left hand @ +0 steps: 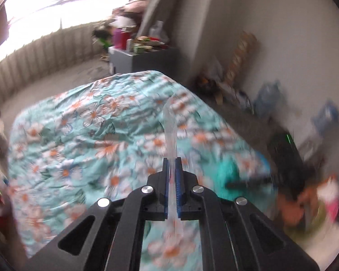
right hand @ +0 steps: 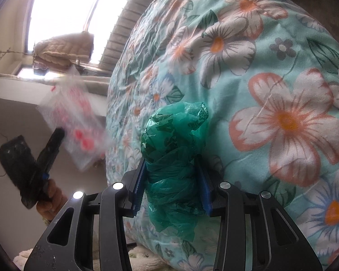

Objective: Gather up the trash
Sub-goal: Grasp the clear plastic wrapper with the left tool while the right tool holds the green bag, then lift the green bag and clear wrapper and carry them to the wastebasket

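My left gripper [left hand: 174,160] is shut on a thin clear plastic wrapper [left hand: 170,131], which stands up edge-on between the blue pads above the floral duvet [left hand: 90,124]. From the right wrist view, that wrapper [right hand: 72,117] shows red print and is blurred, pinched at the tip of the left gripper [right hand: 57,135]. My right gripper [right hand: 171,159] is shut on a crumpled green plastic bag [right hand: 169,140], held close to the duvet [right hand: 271,90]. The green bag [left hand: 227,174] appears blurred at the bed's right side in the left wrist view.
A grey cabinet [left hand: 142,58] with cluttered items stands beyond the bed. Bags and boxes [left hand: 266,99] line the wall on the right. A folded quilt [right hand: 63,47] rests on a rack by the bright window. A person's hand [right hand: 52,194] holds the left gripper.
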The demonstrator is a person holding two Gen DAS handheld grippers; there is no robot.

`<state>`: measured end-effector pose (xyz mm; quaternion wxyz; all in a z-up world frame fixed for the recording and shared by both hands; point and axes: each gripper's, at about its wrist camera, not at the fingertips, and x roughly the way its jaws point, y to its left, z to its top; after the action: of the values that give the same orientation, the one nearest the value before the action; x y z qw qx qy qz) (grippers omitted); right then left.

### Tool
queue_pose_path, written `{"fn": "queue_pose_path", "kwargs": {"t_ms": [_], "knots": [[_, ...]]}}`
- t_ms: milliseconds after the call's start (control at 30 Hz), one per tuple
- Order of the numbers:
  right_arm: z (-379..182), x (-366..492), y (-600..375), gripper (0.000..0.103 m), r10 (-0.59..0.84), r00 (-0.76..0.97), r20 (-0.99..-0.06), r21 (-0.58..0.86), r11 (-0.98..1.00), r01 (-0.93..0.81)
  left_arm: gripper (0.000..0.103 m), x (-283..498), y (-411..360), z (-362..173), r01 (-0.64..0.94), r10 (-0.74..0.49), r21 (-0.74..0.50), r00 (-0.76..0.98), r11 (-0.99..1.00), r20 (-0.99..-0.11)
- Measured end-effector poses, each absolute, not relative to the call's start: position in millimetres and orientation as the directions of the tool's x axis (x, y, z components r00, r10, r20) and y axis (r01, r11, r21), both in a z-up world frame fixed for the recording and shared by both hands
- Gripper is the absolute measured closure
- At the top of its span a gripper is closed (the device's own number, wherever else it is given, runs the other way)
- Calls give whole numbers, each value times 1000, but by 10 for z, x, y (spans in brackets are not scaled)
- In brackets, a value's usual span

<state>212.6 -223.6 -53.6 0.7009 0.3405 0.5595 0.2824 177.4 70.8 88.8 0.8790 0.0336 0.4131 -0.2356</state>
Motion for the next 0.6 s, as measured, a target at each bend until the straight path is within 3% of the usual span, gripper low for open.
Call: {"fn": "queue_pose_path", "kwargs": {"t_ms": [133,333,600], "knots": [[-527,2097,-2228,64,772,224,-595,789,614,-21,98,1371,643,758,539,-409,-121,453,833,-792],[-479,2053,-2182,64,753,238,-614,771,636,-22,98,1475,592,292,438,-354,-141,453,888,-818],[-461,2045,-2137,63,742,245,-624,762,647,-20,98,1477,560,132,371,-425,-277,415,887,-805]]}}
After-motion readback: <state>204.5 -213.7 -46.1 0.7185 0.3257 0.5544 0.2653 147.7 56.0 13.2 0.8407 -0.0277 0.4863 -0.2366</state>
